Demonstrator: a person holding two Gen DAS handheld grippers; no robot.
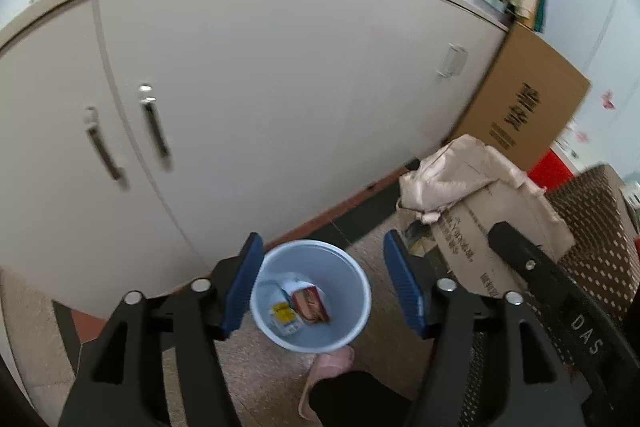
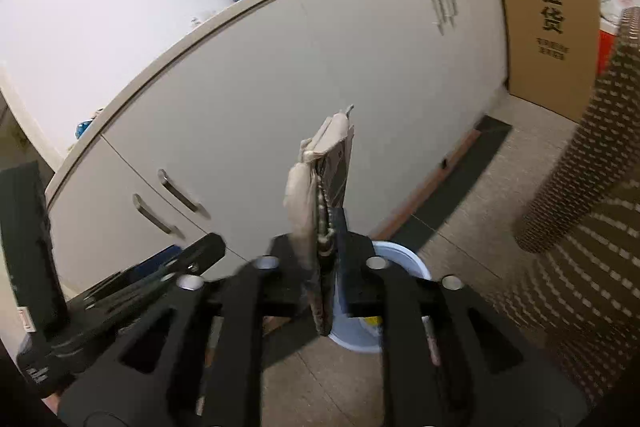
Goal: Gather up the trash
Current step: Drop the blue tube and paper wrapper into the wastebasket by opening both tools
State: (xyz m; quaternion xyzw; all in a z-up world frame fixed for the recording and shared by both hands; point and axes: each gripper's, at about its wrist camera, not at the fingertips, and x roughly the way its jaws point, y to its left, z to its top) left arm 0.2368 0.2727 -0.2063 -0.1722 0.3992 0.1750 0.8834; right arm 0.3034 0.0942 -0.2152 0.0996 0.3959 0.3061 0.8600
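Your left gripper hangs with its blue pads spread wide and nothing between them, right above the white bin on the floor; the left pad overlaps the bin's rim in the view, but whether it touches you cannot tell. Inside the bin lie a red packet and a yellow-labelled wrapper. Your right gripper has its jaws drawn in close on a crumpled paper bag, which stands upright out of the claw, edge-on to the camera, with both pads flat against its sides. From the left wrist that bag shows beside and above the bin, not in it, with printed lettering that is too blurred to read. The bin is mostly hidden behind the right claw in the right wrist view, only part of its rim and wall showing. The grey cabinet stands just behind the bin, its handles smeared by blur, and a cardboard box leans at its far end. A pinkish thing and a dark shape under the bin's near edge are cut off by the claw and hard to identify. The brown dotted fabric at the right is cropped by the frame.
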